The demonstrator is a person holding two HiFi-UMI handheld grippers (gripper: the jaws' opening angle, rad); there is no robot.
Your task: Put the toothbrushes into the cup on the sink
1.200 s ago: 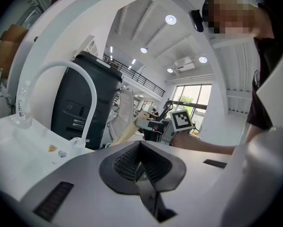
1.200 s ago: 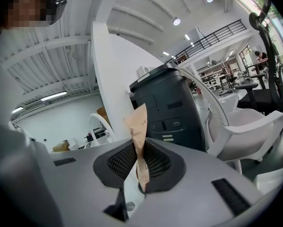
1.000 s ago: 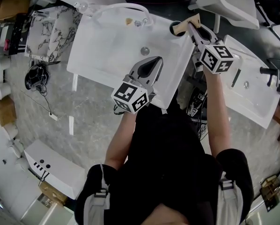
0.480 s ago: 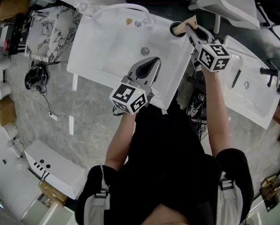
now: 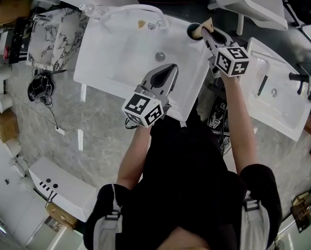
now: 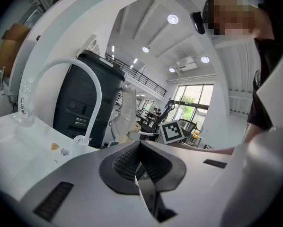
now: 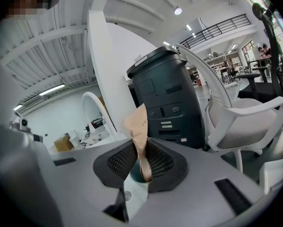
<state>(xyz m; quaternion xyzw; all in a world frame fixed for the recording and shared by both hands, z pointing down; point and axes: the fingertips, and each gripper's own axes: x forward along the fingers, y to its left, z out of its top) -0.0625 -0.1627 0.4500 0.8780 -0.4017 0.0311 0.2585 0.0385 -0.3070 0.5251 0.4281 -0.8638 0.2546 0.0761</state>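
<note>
A dark cup [image 5: 193, 29] stands on the far right corner of the white sink [image 5: 108, 51]. My right gripper [image 5: 205, 33] hovers right at the cup, shut on a toothbrush in a tan paper wrapper [image 5: 202, 29]. In the right gripper view the wrapped toothbrush [image 7: 137, 124] sticks up between the pads, and the cup's mouth [image 7: 133, 173] shows just below my right gripper [image 7: 140, 144]. My left gripper [image 5: 172, 69] is shut and holds nothing, above the sink's near edge; in its own view that left gripper [image 6: 139, 144] has its pads together.
A curved white faucet [image 5: 137, 8] arches over the basin's far side, with the drain [image 5: 159, 56] in the middle. A second white sink [image 5: 280, 100] sits to the right and a marbled slab [image 5: 56, 35] to the left. A dark bin [image 7: 167, 98] and a white chair [image 7: 241, 112] stand beyond.
My right gripper has shifted a little left and farther away with the toothbrush, bringing it over the cup. The left gripper has barely moved.
</note>
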